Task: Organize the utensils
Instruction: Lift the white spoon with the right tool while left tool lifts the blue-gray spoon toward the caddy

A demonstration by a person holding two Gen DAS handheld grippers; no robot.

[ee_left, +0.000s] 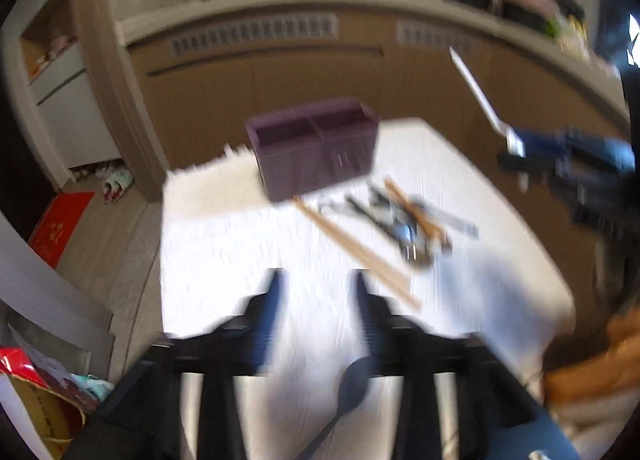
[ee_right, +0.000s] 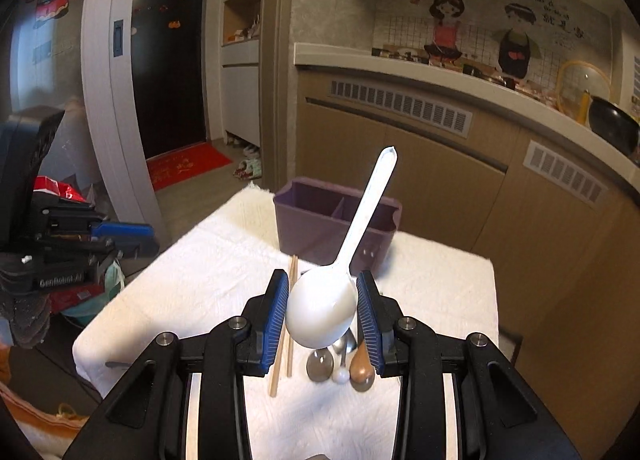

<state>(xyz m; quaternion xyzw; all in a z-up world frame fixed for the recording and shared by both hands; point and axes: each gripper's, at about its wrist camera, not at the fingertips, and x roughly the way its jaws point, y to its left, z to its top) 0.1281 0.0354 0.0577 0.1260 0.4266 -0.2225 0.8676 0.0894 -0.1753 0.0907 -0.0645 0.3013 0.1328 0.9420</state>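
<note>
My right gripper (ee_right: 322,292) is shut on a white plastic spoon (ee_right: 324,308), gripping its bowl, with the handle pointing up toward the purple two-compartment utensil box (ee_right: 304,224). In the blurred left wrist view the spoon's handle (ee_left: 476,88) shows above the right gripper (ee_left: 520,148), right of the box (ee_left: 316,152). My left gripper (ee_left: 318,280) is open and empty above the white cloth. Chopsticks (ee_left: 356,248) and several spoons (ee_left: 408,228) lie on the cloth; they also show under my right gripper, chopsticks (ee_right: 286,324) and spoons (ee_right: 344,364). A dark spoon (ee_left: 352,384) lies below the left gripper.
The table with its white cloth (ee_right: 208,284) stands before a tan kitchen counter (ee_right: 440,132). The left gripper's body (ee_right: 60,244) is at the left. A red doormat (ee_right: 188,168) and a doorway are at the back left. Bags (ee_left: 44,392) sit on the floor.
</note>
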